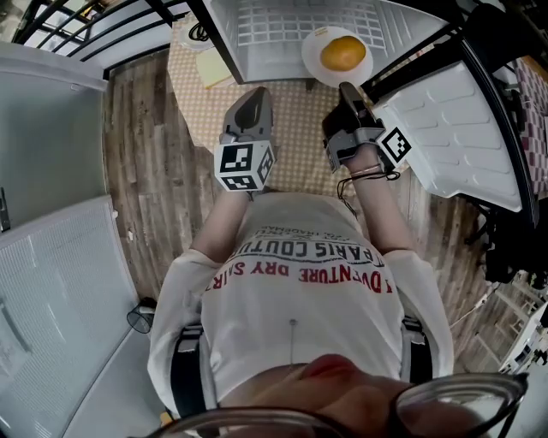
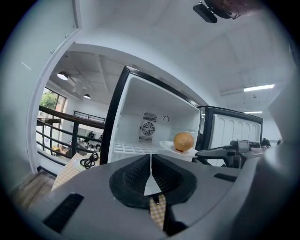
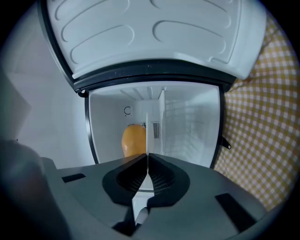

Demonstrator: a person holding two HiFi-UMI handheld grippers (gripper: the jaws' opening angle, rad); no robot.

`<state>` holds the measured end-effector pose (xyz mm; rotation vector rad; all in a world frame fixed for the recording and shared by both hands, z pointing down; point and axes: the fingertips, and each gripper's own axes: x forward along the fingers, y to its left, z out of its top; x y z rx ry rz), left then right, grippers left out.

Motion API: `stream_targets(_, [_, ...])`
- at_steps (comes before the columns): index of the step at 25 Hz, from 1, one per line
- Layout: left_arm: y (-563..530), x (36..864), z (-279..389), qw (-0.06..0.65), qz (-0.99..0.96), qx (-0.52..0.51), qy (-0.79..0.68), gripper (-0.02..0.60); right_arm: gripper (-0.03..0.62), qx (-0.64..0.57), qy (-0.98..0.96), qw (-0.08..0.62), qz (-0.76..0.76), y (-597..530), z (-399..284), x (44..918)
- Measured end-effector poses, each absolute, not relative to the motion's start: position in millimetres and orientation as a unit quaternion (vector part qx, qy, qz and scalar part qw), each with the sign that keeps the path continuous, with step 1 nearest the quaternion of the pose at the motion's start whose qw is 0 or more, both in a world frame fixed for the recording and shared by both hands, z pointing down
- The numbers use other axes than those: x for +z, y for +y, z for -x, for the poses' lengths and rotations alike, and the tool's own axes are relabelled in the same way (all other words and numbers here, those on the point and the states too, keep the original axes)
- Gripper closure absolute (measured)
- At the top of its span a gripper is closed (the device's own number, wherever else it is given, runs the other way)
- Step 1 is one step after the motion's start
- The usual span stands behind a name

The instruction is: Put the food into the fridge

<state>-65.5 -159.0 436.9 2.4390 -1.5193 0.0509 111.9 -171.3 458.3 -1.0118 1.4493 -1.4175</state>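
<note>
A round orange-yellow food (image 1: 342, 53) lies on a white plate (image 1: 311, 51). My right gripper (image 1: 351, 92) is shut on the plate's near rim and holds it at the open mouth of the small white fridge (image 1: 282, 34), over the front right of its wire shelf. In the right gripper view the plate (image 3: 147, 124) shows edge-on between the jaws, with the food (image 3: 133, 140) to its left. My left gripper (image 1: 248, 107) hangs shut and empty left of the plate, pointing at the fridge. The left gripper view shows the food (image 2: 183, 141) and the right gripper (image 2: 220, 152).
The fridge door (image 1: 454, 128) stands swung open to the right. The fridge sits on a checked cloth (image 1: 300, 120), where a yellow pad (image 1: 211, 70) and a coiled black cable (image 1: 199, 32) also lie. A black railing (image 1: 94, 21) runs at the far left, above a wooden floor (image 1: 145, 171).
</note>
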Motion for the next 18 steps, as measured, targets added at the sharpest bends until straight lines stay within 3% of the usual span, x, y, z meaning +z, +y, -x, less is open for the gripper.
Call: stream_targets(18, [-187, 459, 58, 0.152, -0.829, 0.037, -0.537, 0.554, 0.563, -0.589, 0.57, 0.397, 0.414, -255, -111, 486])
